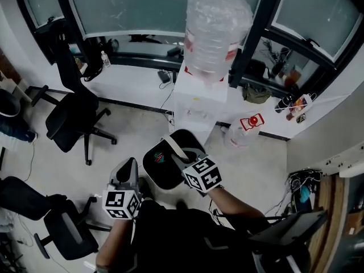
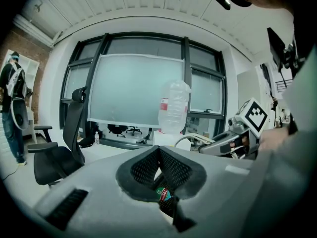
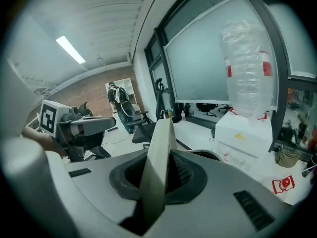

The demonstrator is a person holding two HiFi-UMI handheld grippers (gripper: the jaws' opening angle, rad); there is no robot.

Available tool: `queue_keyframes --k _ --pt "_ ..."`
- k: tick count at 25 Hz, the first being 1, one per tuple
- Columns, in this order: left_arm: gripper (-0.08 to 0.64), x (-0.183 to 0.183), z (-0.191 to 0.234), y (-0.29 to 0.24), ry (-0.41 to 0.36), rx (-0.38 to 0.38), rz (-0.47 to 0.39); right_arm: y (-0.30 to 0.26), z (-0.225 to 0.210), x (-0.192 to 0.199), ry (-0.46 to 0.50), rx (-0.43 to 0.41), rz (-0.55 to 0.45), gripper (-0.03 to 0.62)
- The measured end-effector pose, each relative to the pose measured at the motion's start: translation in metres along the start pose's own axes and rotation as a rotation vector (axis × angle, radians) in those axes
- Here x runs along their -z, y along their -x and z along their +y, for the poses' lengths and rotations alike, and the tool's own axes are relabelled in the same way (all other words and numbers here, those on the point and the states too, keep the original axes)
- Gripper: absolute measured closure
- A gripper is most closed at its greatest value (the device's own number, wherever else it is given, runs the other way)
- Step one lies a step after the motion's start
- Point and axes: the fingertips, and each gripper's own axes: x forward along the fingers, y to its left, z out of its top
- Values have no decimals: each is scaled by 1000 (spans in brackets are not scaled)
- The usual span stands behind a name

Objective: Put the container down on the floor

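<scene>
Office room with a grey floor (image 1: 131, 129) and a run of big frosted windows (image 1: 136, 7) in dark frames across the back. Biggest thing standing on that floor is the white water dispenser (image 1: 196, 104) with a huge clear bottle (image 1: 216, 33) upside down on top. Off to the left there's a black office chair (image 1: 74, 115) on its wheeled base, and more black chairs lower down in that corner.

So the container (image 1: 165, 172), a round black bucket-type thing, sits in the head view just in front of the dispenser and right ahead of the person's legs. Honestly can't tell if its bottom is touching the floor or hanging a bit above it.

Right tool (image 3: 161, 177) is clamped on the container's pale handle (image 3: 157, 148); the strap runs straight up through the jaws with the mesh pads tight against it.

Left tool (image 2: 158, 167) is beside the container on its left, jaws pulled in narrow with the pads about meeting, nothing gripped that I can see. Low in that gap you can spot a little red and green sticker (image 2: 162, 193), same one that's on the container.
</scene>
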Motion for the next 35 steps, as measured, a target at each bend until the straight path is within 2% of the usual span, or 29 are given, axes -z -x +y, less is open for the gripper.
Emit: queue_keyframes --k 12,22,32,35 --pt "552 -10 98 -80 -3 99 20 -89 -19 -49 -21 47 12 551" --pt "552 -16 173 -133 -4 145 53 -165 -32 -83 -23 60 38 551" --pt "552 -15 231 -180 -12 215 78 -235 -48 -108 -46 102 44 551" --pt "552 -7 242 -187 -7 249 116 -255 -50 -108 -53 113 50 551"
